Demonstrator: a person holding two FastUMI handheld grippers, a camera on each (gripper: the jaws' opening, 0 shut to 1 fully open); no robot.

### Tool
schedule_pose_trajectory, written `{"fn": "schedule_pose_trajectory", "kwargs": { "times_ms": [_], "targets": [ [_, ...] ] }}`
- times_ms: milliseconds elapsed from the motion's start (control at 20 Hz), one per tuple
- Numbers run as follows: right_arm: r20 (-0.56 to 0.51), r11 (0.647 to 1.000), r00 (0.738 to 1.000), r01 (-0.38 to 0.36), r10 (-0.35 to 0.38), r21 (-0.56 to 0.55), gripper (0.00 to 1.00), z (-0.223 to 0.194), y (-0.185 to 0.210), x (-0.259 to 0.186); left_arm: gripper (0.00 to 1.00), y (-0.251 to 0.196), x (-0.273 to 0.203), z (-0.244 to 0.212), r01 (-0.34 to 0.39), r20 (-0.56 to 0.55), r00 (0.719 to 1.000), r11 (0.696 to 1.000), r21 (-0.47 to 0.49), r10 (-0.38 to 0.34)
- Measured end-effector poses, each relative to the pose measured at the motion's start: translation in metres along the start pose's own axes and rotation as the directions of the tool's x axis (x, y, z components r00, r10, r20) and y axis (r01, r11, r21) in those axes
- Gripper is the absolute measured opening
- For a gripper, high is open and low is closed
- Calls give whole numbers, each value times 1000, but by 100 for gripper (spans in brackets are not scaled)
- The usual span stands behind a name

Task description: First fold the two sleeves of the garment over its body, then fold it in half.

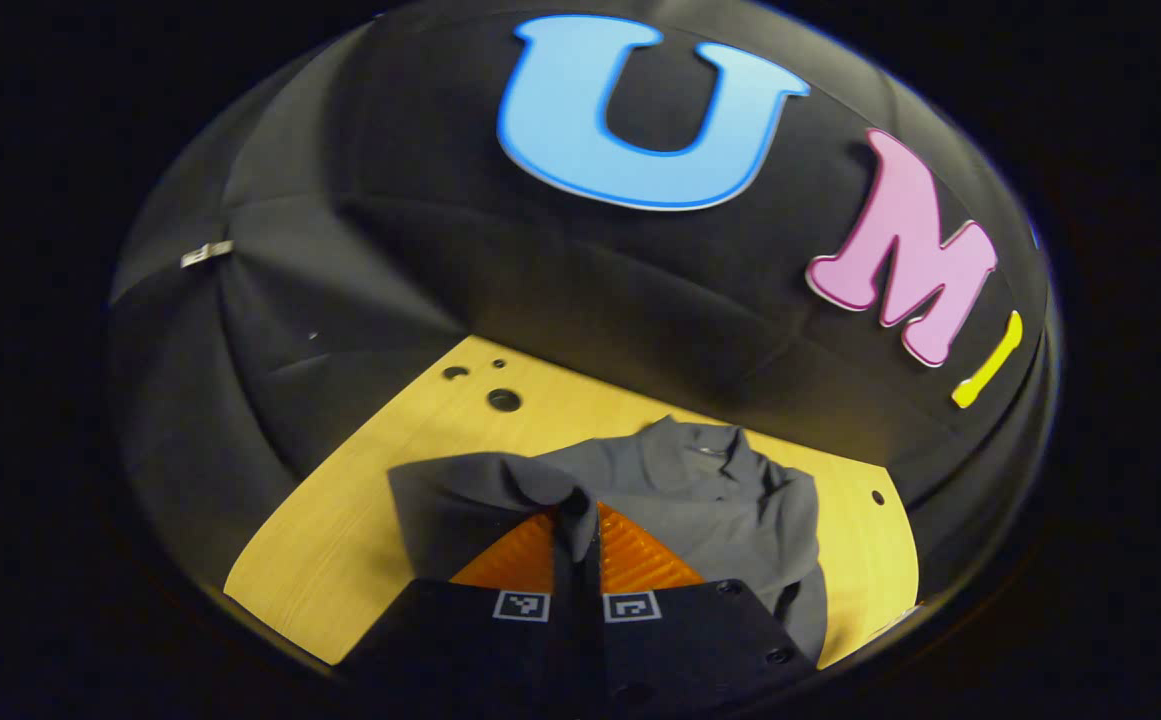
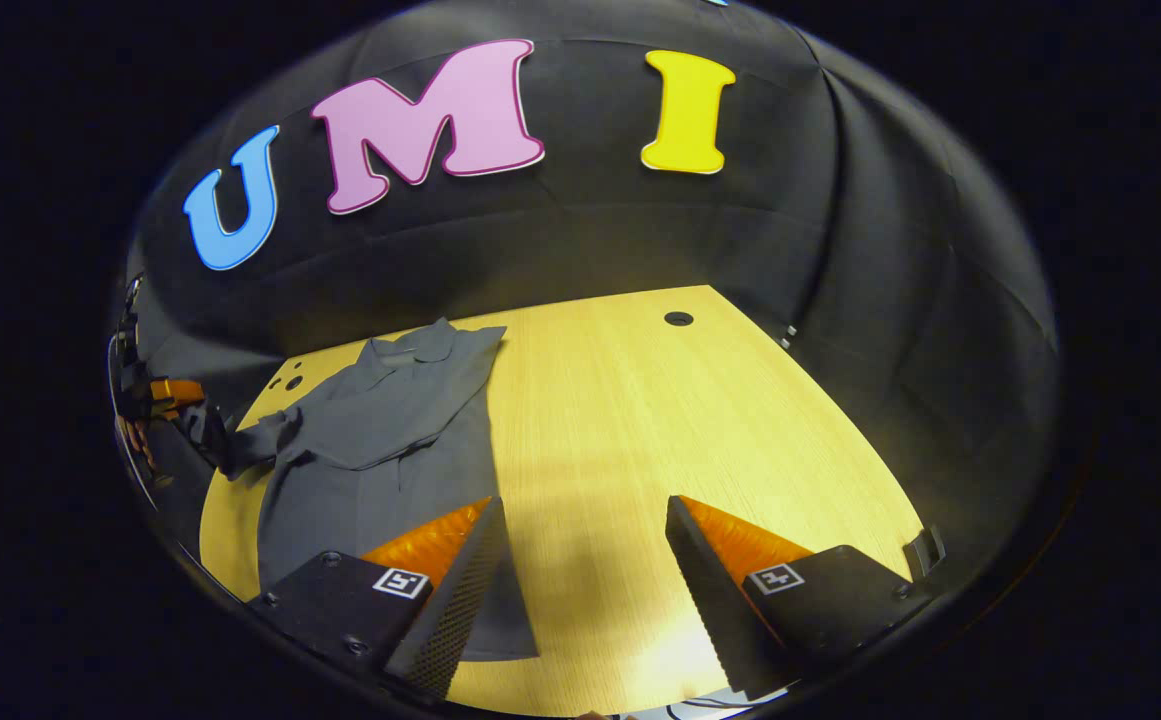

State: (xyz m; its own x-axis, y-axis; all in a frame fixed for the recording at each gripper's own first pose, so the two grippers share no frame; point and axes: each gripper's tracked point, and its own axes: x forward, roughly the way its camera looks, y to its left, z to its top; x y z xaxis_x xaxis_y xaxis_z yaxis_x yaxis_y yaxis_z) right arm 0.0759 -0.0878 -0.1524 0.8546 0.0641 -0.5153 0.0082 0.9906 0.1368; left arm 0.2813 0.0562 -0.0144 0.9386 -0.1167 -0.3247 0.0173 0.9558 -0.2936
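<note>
Gripping the sleeve (image 1: pixel 460 490) between closed fingers, the left gripper (image 1: pixel 577 520) held that fold of grey cloth raised above the table (image 1: pixel 340 520), with the shirt (image 1: pixel 730 500) lying just beyond it, collar toward the booth wall. The right gripper (image 2: pixel 580 520) hung with its fingers spread wide and nothing between them, over bare wood beside the shirt's hem. In the right gripper view the shirt (image 2: pixel 380 420) lay along the table's left side, one sleeve seemingly already folded across the body, the other stretched out toward the left gripper (image 2: pixel 190 400) at the edge of the picture.

The risks, as I judged them: only a small pinch of cloth seemed held, so it could slip out mid-fold; and pulling across with nothing pinning the body could drag the whole shirt or rumple the folded sleeve. The shirt sat close to the table's edge, leaving little margin there. Several holes (image 1: pixel 503 400) in the tabletop lay near the collar; nothing else stood in the way.
</note>
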Motion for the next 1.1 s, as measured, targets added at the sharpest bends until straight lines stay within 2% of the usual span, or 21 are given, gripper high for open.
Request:
{"fn": "schedule_pose_trajectory", "kwargs": {
  "times_ms": [100,200,350,550,750,950,1100],
  "targets": [
    [10,1000,1000,17,-17,4,100,4,-10,-1,5,-40,16,7,55,-2,999,998,31,-55],
    [20,999,999,46,-46,7,100,7,-22,1,5,-81,35,5,113,-19,993,993,23,-112],
    [17,997,998,66,-67,47,99,8,-32,2,5,-142,58,-9,187,-57,981,981,59,-184],
    [26,991,992,120,-122,63,100,5,-54,0,5,-228,79,-32,328,-99,943,937,122,-317],
    [-9,991,991,131,-131,38,99,-12,-57,-6,5,-298,103,-59,418,-158,905,895,156,-395],
    [-41,991,991,128,-127,35,100,-31,-52,-16,5,-334,130,-86,427,-204,898,882,198,-390],
    [-51,992,991,126,-125,22,100,-38,-47,-22,12,-337,145,-108,393,-248,909,886,246,-334]
  ]
}}
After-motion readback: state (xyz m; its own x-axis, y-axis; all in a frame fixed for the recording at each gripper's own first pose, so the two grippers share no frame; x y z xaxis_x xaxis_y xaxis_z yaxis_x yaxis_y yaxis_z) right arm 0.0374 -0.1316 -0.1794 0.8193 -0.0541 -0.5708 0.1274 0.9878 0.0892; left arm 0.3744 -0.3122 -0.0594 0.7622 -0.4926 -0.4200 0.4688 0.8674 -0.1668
